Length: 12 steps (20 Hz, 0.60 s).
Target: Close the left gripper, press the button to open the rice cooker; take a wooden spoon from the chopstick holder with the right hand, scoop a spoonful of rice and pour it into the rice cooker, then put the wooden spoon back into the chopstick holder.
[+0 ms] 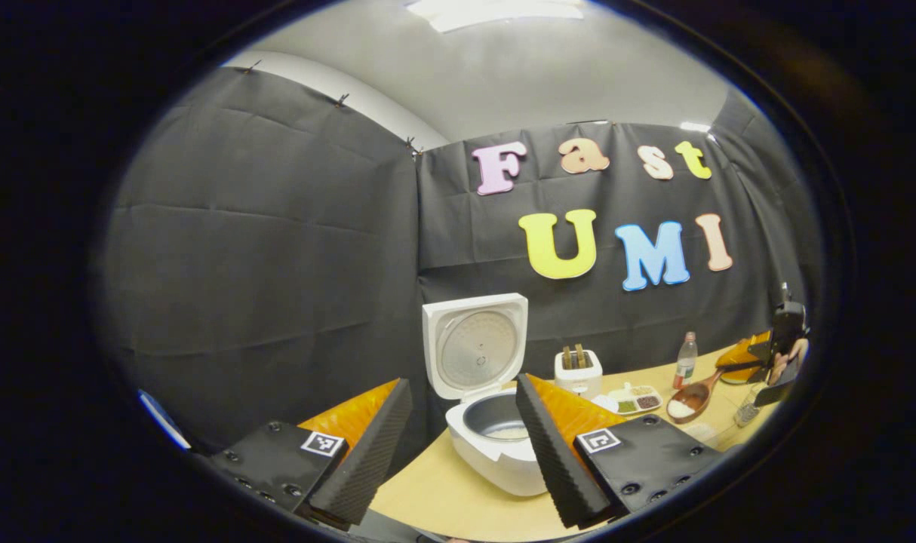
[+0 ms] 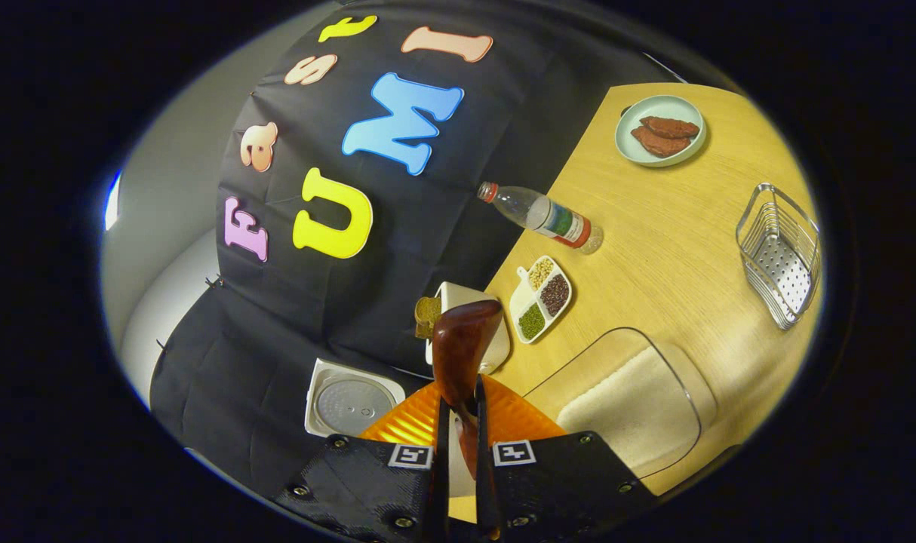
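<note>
Rice in the wooden spoon (image 1: pixel 690 397) will spill if tilted, so the right gripper (image 2: pixel 458 452) fingers, clenched on its stiff handle, need level carriage; left gripper (image 1: pixel 458 445) fingers released.

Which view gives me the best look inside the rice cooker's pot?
The left gripper view: the rice cooker faces it with its lid up, so the pot's inside and some rice at the bottom show. The right gripper view catches just the raised lid.

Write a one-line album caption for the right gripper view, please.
Wooden spoon clamped in the right gripper, above a table with rice tub, wire basket and bottle.
</note>
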Available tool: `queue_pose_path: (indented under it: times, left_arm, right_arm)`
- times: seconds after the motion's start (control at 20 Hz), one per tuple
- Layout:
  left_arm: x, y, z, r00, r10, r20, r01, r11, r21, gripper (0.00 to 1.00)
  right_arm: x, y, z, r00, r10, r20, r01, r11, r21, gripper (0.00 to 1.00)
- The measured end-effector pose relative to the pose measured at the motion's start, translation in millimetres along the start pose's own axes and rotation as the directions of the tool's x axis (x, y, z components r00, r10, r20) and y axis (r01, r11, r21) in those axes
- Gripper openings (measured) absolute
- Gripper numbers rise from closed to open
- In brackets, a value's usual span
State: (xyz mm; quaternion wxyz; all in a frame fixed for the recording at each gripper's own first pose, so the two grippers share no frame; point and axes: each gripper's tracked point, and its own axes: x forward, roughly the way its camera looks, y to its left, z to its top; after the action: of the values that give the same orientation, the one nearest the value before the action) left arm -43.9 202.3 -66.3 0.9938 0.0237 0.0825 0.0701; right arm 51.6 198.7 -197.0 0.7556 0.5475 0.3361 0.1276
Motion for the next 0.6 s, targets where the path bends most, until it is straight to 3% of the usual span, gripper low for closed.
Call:
queue_pose_path:
  times: [0.6]
  left_arm:
    - [-7,50,-34,0.994,0.097,-0.048,-0.100,0.993,-0.070,0.94]
  right_arm:
    - [65,113,-34,0.990,0.119,-0.081,-0.127,0.985,-0.113,0.14]
